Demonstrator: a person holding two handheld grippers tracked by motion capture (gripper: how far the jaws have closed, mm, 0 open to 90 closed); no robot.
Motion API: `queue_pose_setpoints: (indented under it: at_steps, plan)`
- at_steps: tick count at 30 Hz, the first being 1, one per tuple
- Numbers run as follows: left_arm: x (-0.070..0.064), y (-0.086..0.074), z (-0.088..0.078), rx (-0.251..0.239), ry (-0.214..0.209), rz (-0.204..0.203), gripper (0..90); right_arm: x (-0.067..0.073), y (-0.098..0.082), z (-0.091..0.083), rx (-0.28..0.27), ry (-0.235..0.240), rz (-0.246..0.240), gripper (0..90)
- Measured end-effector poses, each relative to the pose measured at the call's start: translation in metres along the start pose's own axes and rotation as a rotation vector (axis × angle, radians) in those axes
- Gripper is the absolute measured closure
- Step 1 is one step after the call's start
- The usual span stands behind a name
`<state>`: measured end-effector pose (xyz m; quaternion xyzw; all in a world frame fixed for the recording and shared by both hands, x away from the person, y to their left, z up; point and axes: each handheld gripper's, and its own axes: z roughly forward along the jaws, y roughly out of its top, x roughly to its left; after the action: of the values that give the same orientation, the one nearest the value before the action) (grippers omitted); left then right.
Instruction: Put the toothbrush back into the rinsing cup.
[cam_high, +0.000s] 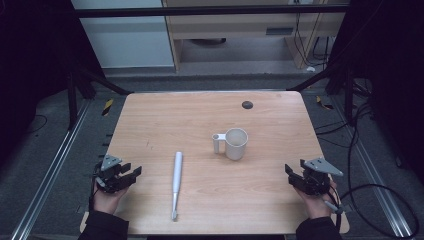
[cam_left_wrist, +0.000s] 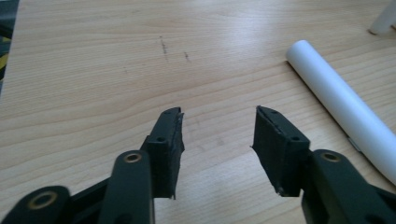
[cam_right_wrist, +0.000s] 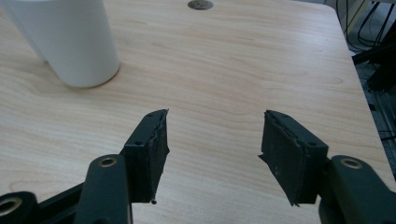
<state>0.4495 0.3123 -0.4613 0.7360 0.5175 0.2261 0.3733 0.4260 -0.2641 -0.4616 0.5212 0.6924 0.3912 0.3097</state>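
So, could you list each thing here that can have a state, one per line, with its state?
Left tongs: open, nothing between them, low over the table.
Right tongs: open, nothing between them.
White cup: upright, mouth up, untouched.
White electric toothbrush: lying flat on the table, untouched.

Stood bare and pale, the wooden table (cam_high: 150, 115), with a dark round plug (cam_high: 247, 104) near its far edge, grey floor (cam_high: 45, 150) and cables (cam_high: 360, 150) lying around.
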Motion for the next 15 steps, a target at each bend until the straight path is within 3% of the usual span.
queue_pose_setpoints:
  at_steps: [3,15]
  plan:
    - [-0.005,0.001,-0.002,0.007,-0.018,0.010,58.4,0.005,-0.002,-0.001,0.014,0.001,-0.027,41.5]
    - [-0.022,-0.003,-0.004,0.075,-0.106,0.049,79.0,0.013,-0.002,-0.003,0.016,0.013,-0.044,42.5]
